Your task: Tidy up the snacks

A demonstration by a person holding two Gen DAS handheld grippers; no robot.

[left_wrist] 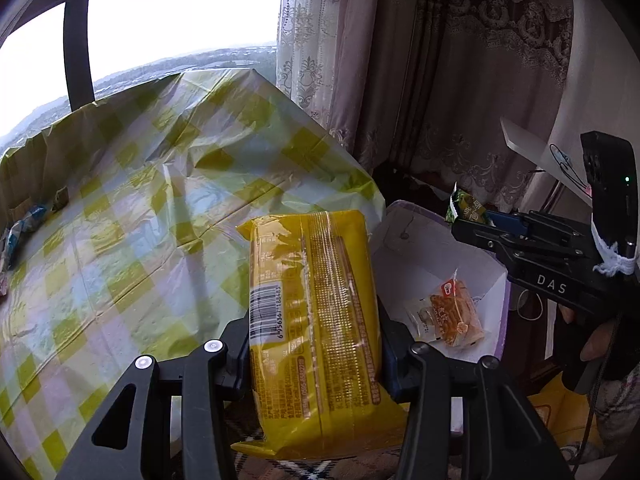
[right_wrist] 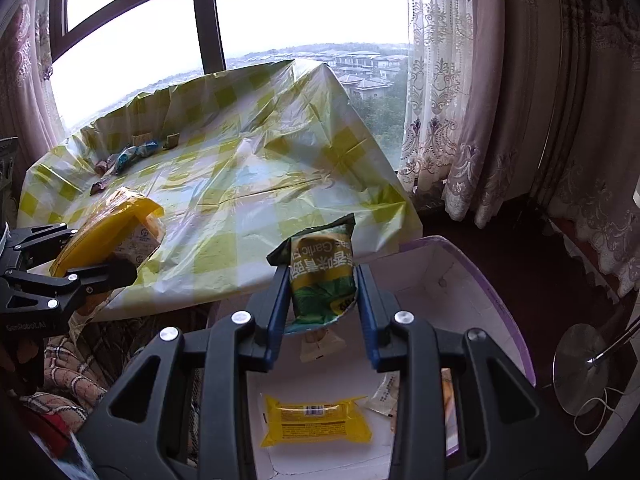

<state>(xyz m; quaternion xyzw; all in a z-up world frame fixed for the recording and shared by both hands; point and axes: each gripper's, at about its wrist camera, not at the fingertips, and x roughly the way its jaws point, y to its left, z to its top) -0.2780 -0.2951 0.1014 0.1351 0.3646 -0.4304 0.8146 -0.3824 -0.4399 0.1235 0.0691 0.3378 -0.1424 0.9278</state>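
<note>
My left gripper point(left_wrist: 316, 324) is shut on a large yellow snack pack point(left_wrist: 316, 280), held upright over the table's right edge. In the right wrist view the same gripper point(right_wrist: 96, 250) and its yellow pack point(right_wrist: 108, 228) show at the left. My right gripper point(right_wrist: 322, 270) is shut on a green garlic snack bag point(right_wrist: 322, 276), held above a white box with a purple rim point(right_wrist: 460, 280). Inside the box lie a smaller yellow pack point(right_wrist: 316, 420) and an orange-filled clear packet point(left_wrist: 452, 316). The right gripper point(left_wrist: 466, 218) also appears at the right of the left wrist view, over the box point(left_wrist: 436, 256).
A table with a yellow-green checked cloth point(right_wrist: 248, 184) stands by the window. Several small wrapped snacks point(right_wrist: 128, 158) lie at its far left. Lace curtains point(right_wrist: 448, 128) hang at the right. A floor lamp base point(right_wrist: 576, 364) stands beside the box, and a plaid cloth point(right_wrist: 68, 376) lies below the table.
</note>
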